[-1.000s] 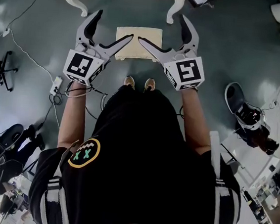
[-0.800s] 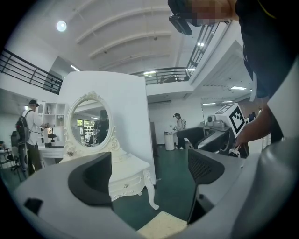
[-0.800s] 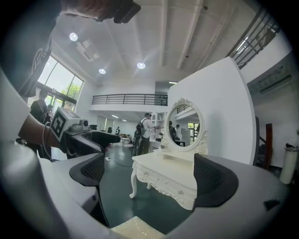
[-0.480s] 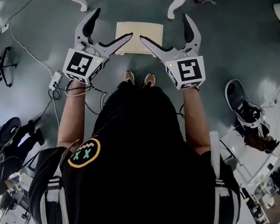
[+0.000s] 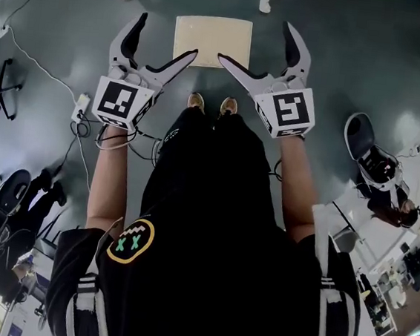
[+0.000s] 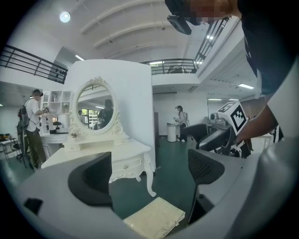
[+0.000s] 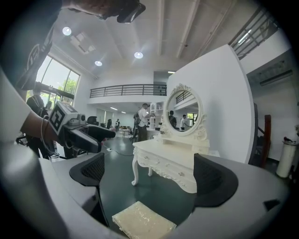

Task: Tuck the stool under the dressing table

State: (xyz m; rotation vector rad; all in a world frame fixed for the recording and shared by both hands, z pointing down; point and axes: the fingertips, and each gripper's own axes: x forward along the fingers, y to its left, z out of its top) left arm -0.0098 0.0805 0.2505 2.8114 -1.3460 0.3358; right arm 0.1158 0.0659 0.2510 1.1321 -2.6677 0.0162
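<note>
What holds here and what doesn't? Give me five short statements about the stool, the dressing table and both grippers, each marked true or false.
1. The cream, square cushioned stool stands on the dark green floor, out in front of the white carved dressing table, not under it. True.
2. The left gripper is shut on the stool. False: its jaws stand apart, holding nothing.
3. The right gripper is open and empty. True.
4. The dressing table carries a square mirror. False: the mirror is oval.
5. The person's shoes stand between stool and table. False: they are on the stool's near side.
</note>
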